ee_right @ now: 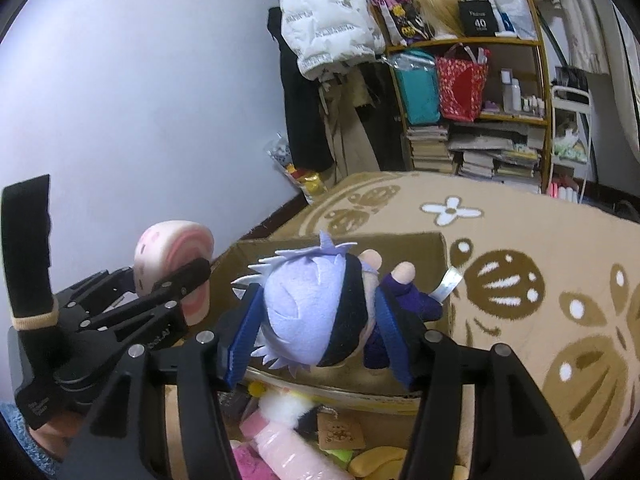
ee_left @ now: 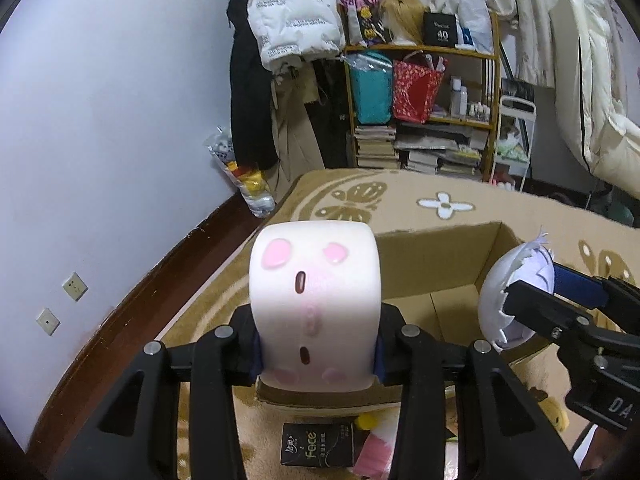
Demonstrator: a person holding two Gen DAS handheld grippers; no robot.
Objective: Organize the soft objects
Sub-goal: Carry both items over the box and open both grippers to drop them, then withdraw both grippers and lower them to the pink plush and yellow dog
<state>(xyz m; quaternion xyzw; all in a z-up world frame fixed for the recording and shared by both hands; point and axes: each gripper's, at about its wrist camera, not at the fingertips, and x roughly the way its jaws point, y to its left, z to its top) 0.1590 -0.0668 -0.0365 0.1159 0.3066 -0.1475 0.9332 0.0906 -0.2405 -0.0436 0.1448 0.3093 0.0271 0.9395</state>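
Note:
My left gripper [ee_left: 316, 344] is shut on a white roll-shaped plush [ee_left: 314, 304] with pink cheeks and small faces, held above the near edge of an open cardboard box [ee_left: 432, 264]. The same plush shows side-on in the right wrist view [ee_right: 172, 264], with the left gripper [ee_right: 176, 292] clamped around it. My right gripper [ee_right: 316, 320] is shut on a doll [ee_right: 316, 308] with pale lilac hair, a black blindfold and dark purple clothes, held over the box [ee_right: 400, 248]. The doll's head also shows in the left wrist view [ee_left: 516, 288], pinched by the right gripper [ee_left: 532, 300].
The box sits on a beige patterned rug [ee_left: 440, 204]. Below the grippers lie a black tissue pack [ee_left: 316, 450], a pink plush [ee_right: 292, 448] and a yellow toy [ee_right: 380, 460]. A cluttered wooden shelf [ee_left: 424, 92] and hanging coats [ee_left: 292, 20] stand behind; a wall [ee_left: 120, 120] is left.

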